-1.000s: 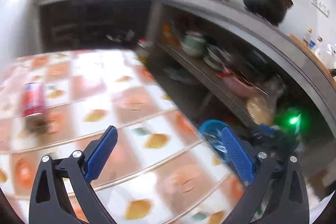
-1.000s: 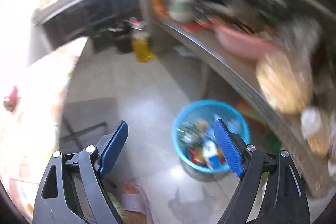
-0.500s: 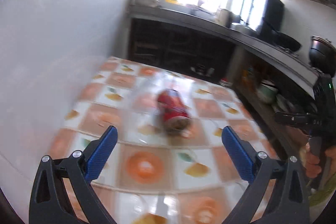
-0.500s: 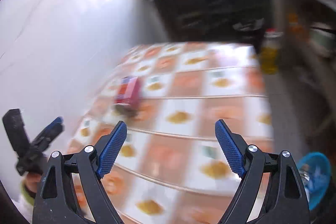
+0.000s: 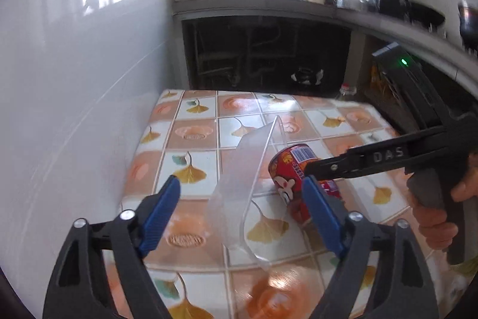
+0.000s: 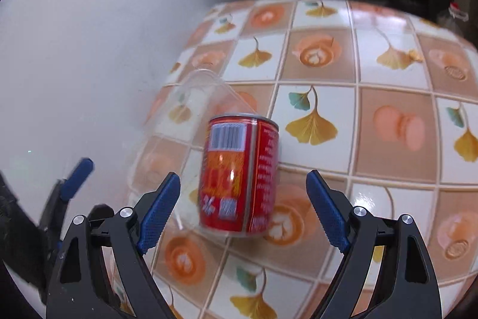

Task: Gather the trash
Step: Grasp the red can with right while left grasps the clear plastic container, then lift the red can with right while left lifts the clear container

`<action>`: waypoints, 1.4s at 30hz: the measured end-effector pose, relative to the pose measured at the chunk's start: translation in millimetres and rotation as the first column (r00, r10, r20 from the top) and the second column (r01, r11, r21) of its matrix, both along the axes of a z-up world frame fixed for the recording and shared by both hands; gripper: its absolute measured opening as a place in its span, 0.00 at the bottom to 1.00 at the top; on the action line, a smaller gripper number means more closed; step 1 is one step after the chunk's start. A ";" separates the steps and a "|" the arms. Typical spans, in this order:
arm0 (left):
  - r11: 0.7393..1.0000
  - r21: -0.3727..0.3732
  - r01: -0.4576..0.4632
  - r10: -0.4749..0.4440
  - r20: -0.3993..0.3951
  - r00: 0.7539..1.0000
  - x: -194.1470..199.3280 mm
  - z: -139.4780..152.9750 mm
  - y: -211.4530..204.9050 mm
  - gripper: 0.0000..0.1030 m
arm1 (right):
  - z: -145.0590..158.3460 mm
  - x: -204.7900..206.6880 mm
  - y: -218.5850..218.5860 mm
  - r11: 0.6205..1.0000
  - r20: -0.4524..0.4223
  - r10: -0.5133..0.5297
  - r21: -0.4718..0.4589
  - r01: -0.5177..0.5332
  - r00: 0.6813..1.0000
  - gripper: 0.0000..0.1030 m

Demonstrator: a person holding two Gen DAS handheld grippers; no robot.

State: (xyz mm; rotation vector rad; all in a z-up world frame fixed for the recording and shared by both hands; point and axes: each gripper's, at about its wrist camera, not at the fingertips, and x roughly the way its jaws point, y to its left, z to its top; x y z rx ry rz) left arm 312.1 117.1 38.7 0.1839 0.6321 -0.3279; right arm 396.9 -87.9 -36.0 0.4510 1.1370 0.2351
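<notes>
Both tongs now over table, red can (image 6: 240, 174) btwn right tongs (image 6: 242, 210).

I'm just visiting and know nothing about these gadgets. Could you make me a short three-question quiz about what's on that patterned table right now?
1. True or false: the red printed metal can stands upright on the tiled-pattern tablecloth.
2. Which item lies directly ahead between the right gripper's blue fingers? A) the red can B) the clear plastic container C) a blue basket
3. Fill in: the left gripper has been closing its jaws, with the clear container between them but not yet ____.

Key:
1. False: it lies on its side.
2. A
3. gripped
</notes>
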 end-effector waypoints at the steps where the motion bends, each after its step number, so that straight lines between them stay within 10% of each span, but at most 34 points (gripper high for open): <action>1: 0.999 0.038 0.014 -0.014 0.003 1.000 3.5 -2.6 -5.6 0.68 | -4.6 5.0 1.8 1.000 -0.019 0.006 0.011 -0.006 1.000 0.80; 6: 0.985 0.166 0.038 -0.033 -0.032 0.999 20.6 -20.3 -21.0 0.42 | -17.4 20.0 6.1 0.999 -0.072 -0.002 0.042 0.005 0.997 0.76; 10: 0.991 0.135 0.024 -0.016 -0.055 0.998 24.0 -24.4 -15.0 0.27 | -26.8 27.2 7.0 0.997 -0.106 0.002 0.080 0.006 0.994 0.60; 19: 0.997 0.073 -0.003 0.011 -0.111 0.994 14.7 -22.8 1.7 0.09 | -12.5 -3.3 -9.6 0.996 -0.091 -0.009 0.090 0.017 0.996 0.60; 31: 0.950 -0.300 -0.084 -0.031 -0.360 0.932 -82.3 -38.3 41.0 0.06 | 10.2 -140.1 -29.1 0.998 -0.023 0.043 -0.041 -0.044 0.999 0.60; 42: 0.920 -0.359 -0.158 -0.048 -0.504 0.862 -170.8 -62.3 48.6 0.11 | -8.9 -224.8 -32.8 0.984 -0.029 -0.004 -0.179 -0.001 1.000 0.60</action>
